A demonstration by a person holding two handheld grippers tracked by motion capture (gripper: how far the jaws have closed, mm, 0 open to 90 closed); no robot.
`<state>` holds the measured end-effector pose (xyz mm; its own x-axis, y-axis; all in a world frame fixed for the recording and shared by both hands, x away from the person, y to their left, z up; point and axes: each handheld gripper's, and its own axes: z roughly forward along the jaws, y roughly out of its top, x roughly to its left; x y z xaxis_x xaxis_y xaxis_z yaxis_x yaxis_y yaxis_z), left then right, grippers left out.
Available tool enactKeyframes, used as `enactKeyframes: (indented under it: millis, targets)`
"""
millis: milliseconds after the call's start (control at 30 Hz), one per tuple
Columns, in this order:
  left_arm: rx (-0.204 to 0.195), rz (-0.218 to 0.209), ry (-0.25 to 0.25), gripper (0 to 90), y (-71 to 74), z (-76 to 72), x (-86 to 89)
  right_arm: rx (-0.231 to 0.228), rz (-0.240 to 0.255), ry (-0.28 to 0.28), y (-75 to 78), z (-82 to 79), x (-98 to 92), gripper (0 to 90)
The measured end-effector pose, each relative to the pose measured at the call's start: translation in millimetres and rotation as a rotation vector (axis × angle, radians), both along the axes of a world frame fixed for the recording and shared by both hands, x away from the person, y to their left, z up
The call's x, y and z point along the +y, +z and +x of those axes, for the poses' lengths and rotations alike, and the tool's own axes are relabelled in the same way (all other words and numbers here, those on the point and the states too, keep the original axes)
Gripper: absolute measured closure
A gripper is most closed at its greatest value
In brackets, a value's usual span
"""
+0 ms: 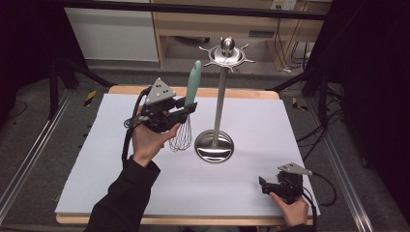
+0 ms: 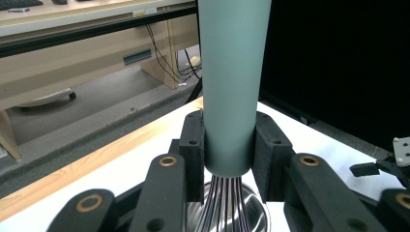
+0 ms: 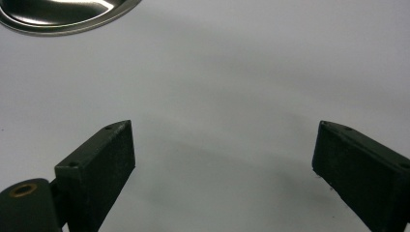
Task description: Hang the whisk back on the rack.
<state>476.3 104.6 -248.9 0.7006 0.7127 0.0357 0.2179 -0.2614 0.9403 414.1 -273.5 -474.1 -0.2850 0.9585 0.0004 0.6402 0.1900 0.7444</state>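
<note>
Standing upright above the white table cover [image 1: 121, 159], one whisk [image 1: 186, 113] is clamped by its smooth, round teal handle in the left gripper [image 1: 186, 107], both black pads pressing its lower end; its thin wire loops hang below. Just beside it rises one polished steel utensil stand [image 1: 220, 96], a slim pole on a round dished base, with a hooked crown. The right gripper [image 1: 263, 184], near the table's front edge, has its jaws spread wide and holds nothing.

No text, label, brand, number or sign can be read anywhere here.
</note>
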Motion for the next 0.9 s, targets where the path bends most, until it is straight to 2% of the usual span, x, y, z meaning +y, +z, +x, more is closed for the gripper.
enactKeyframes:
  millis: [400,900]
  targets:
    - [0.012,0.052,0.009,69.1,2.6,7.1,-7.6,-0.001,0.003,0.003,0.3,-0.3,-0.3,8.4]
    - [0.025,0.062,0.01,69.1,5.8,14.0,-18.6,0.001,0.003,0.005,0.6,-0.3,-0.3,8.4]
